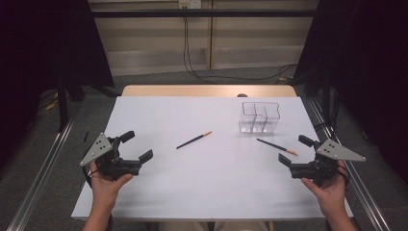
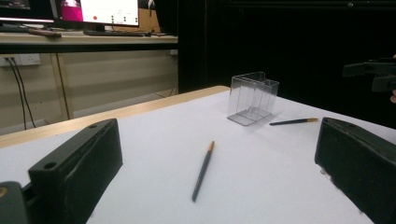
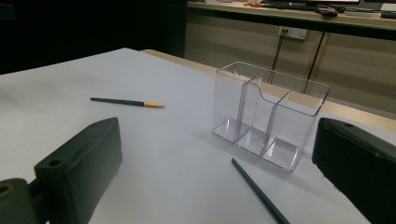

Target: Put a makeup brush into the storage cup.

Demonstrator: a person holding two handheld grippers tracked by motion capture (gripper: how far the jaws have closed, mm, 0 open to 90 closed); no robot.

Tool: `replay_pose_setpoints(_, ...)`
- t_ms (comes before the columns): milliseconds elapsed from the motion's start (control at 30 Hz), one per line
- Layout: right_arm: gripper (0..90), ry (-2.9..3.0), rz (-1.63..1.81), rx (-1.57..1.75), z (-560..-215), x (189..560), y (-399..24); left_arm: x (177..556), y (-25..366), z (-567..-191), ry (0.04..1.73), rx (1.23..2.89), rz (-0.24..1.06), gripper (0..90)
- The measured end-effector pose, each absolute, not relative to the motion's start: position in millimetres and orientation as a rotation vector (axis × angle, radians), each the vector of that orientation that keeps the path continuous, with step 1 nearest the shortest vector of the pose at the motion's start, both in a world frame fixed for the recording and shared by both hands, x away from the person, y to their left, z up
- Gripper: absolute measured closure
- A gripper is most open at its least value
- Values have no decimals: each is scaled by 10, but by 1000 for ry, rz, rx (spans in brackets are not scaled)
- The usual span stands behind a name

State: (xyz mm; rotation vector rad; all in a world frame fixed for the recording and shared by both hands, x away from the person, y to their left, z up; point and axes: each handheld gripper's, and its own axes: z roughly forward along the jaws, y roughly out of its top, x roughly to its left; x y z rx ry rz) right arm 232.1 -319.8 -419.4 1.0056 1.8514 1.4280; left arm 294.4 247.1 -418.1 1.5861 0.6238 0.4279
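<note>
Left gripper (image 1: pixel 136 147): we find the jaws wide apart, holding nothing.
Right gripper (image 1: pixel 294 150): likewise spread, empty.
Pencils (image 1: pixel 193 140) (image 1: pixel 277 146): flat on table (image 1: pixel 216 192).

High view looks down; both gripper views, low, share the organizer (image 1: pixel 259 117).

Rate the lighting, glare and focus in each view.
High view: white tabletop evenly lit, dark surroundings, sharp. Left gripper view: monitor glows bright, near black jaws soft. Right gripper view: clear plastic three-compartment holder shows faint reflections, dark orange-tipped pencil crisp, jaws blurred.
</note>
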Motion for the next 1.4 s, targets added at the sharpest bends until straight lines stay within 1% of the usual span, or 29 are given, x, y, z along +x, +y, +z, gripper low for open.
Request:
replay_pose_setpoints(267,11,1863,1432,1001,-4204,2320,-3172,2969,2385,-4170,615,1610,425,7)
replay_pose_setpoints(433,11,1849,1445,1000,-4179,2313,-3172,3002,2258,-4156,606,1654,420,6)
replay_pose_setpoints(567,11,1862,1447,997,-4196,2341,-3147,3030,2154,-4127,601,1670,392,7)
replay_pose_setpoints(700,11,1877,1439,992,-4208,2360,-3130,3113,2006,-4108,588,1713,394,7)
replay_pose_setpoints(1067,11,1878,1439,989,-4210,2374,-3132,3385,1694,-4170,602,1705,344,10)
replay_pose_setpoints(1400,11,1878,1434,984,-4209,2360,-3152,3534,1607,-4183,632,1678,311,18)
